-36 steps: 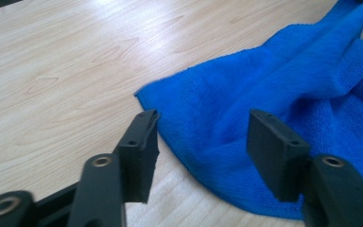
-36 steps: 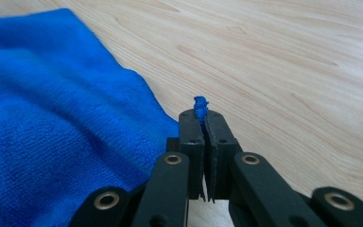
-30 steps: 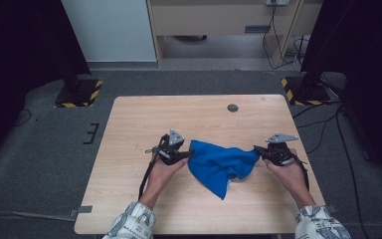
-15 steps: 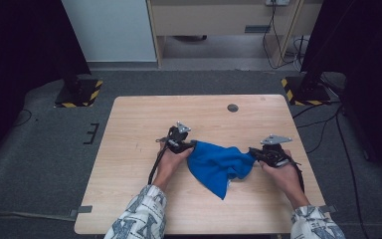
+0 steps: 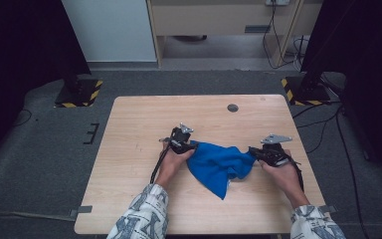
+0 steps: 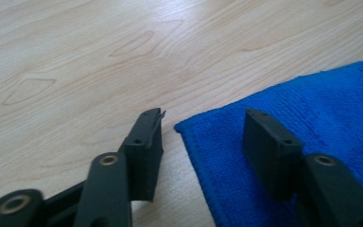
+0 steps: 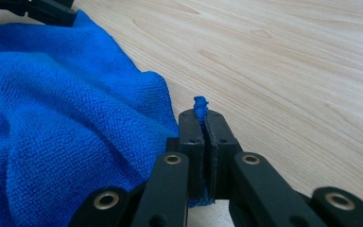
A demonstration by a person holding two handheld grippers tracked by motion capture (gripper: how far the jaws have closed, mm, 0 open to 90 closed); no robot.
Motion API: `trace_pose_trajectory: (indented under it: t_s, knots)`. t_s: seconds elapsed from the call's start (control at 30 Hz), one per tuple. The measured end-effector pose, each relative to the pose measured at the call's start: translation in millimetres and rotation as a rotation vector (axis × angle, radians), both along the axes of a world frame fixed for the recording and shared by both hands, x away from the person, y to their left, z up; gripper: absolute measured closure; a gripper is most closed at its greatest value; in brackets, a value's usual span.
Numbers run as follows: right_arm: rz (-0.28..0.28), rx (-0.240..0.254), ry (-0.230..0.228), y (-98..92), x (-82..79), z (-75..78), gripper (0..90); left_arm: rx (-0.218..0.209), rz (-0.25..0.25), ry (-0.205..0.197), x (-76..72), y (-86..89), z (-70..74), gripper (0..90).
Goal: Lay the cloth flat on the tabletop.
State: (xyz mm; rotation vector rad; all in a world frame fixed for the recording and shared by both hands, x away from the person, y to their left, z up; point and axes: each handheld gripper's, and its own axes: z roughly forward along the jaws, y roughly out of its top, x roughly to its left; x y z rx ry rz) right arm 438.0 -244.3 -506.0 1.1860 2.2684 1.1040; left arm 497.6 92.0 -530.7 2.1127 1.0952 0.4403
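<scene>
While my right gripper (image 7: 202,124) pinches a corner of the blue cloth (image 5: 219,164) flat between its jaws, a small tuft of fabric pokes out above the closed fingertips (image 7: 191,127). That cloth lies crumpled on the wooden worktop (image 5: 144,114), between my two hands and toward my side, with one corner trailing down toward me. My left gripper (image 6: 203,137) sits at the cloth's opposite corner, jaws parted to a middling gap and just now closing; one jaw rests over bare wood, the other over the blue fabric, and the cloth's edge (image 6: 189,142) lies between them, not yet pressed. From the high view my left hand (image 5: 171,162) seems low on the worktop, though I cannot tell whether the jaw tips touch it.
</scene>
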Motion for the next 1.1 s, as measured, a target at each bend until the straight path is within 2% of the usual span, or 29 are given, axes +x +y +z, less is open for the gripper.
trace_pose_trajectory:
  t_s: [0.13, 0.23, 0.3, 0.4, 0.47, 0.67, 0.7, 0.9, 0.93, 1.03, 1.1]
  knots:
    - [-0.004, 0.008, -0.004, 0.1, 0.2, 0.7, 87.4, -0.024, -0.037, -0.013, -5.3, -2.3, -1.4, 67.9]
    - [-0.006, 0.021, -0.005, 1.9, -0.6, 1.9, 87.4, -0.036, -0.064, 0.001, -8.0, -3.8, -1.0, 82.0]
    - [-0.003, 0.026, -0.015, 3.1, -0.5, 3.0, 87.4, -0.036, -0.062, -0.002, -9.4, -4.6, -1.1, 86.4]
    - [-0.001, 0.032, -0.021, 5.0, -0.7, 5.1, 87.5, -0.040, -0.050, -0.009, -10.8, -4.7, -0.5, 87.9]
    - [0.000, 0.036, -0.025, 5.2, -0.6, 6.4, 87.5, -0.054, -0.034, -0.036, -12.7, -2.1, 1.9, 88.0]
    - [-0.018, 0.075, -0.045, 4.6, -0.3, 11.4, 87.6, -0.086, -0.019, -0.071, -16.8, 6.9, 16.5, 88.1]
    - [-0.022, 0.082, -0.057, 4.8, -0.3, 15.6, 87.6, -0.087, -0.024, -0.094, -20.0, 11.2, 25.8, 88.1]
    - [-0.017, 0.088, -0.090, 4.0, -3.6, 27.5, 87.7, -0.120, -0.018, -0.117, -28.4, 22.8, 42.8, 88.2]
    - [-0.019, 0.100, -0.106, 1.8, -5.7, 33.6, 87.7, -0.122, -0.022, -0.133, -34.2, 28.1, 50.0, 88.2]
    - [-0.019, 0.111, -0.106, 0.0, -6.5, 38.8, 87.7, -0.127, -0.024, -0.154, -40.4, 33.7, 60.1, 88.3]
    - [-0.020, 0.124, -0.110, 0.3, -6.7, 43.3, 87.7, -0.147, -0.024, -0.168, -44.4, 38.2, 68.5, 88.3]
